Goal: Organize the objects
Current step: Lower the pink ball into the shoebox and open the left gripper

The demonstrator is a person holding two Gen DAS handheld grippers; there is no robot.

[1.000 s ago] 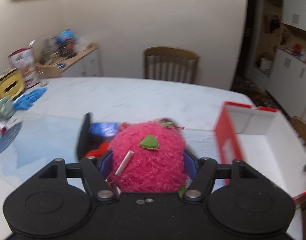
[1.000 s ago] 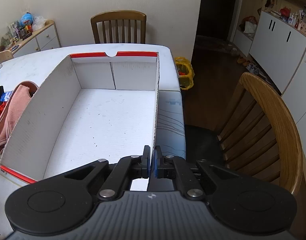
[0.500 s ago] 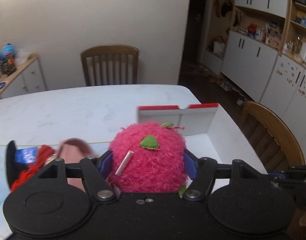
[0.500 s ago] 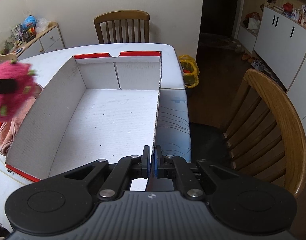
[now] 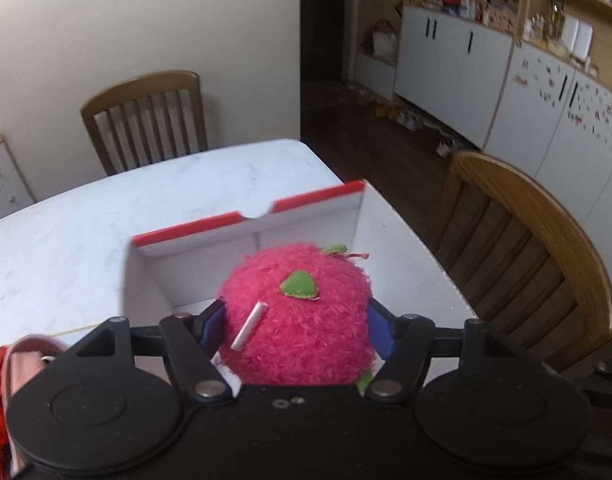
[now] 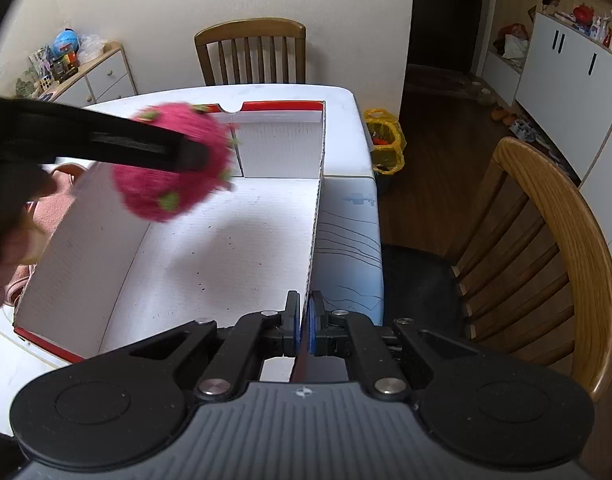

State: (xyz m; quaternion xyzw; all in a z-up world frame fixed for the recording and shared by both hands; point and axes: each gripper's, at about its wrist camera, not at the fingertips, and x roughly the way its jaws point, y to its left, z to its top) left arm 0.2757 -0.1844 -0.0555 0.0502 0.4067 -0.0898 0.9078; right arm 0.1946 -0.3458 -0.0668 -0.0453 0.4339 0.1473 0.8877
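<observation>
My left gripper point(image 5: 296, 320) is shut on a fuzzy pink plush ball with green felt leaves point(image 5: 296, 320) and holds it in the air over the left part of a white cardboard box with red edges point(image 5: 406, 248). In the right wrist view the plush ball point(image 6: 174, 168) hangs above the box floor point(image 6: 226, 248), with the left gripper point(image 6: 186, 156) coming in from the left. My right gripper point(image 6: 304, 326) is shut on the box's right wall point(image 6: 316, 216) at its near end.
The box sits on a white marble table point(image 5: 106, 220). A pink cloth and red items point(image 5: 22, 364) lie left of the box. Wooden chairs stand at the far side point(image 6: 252, 52) and on the right point(image 6: 546, 248). A yellow bag point(image 6: 384, 146) lies on the floor.
My left gripper has carried the plush ball to the right, from over the table and clutter to above the box interior. My right gripper has stayed clamped on the box wall.
</observation>
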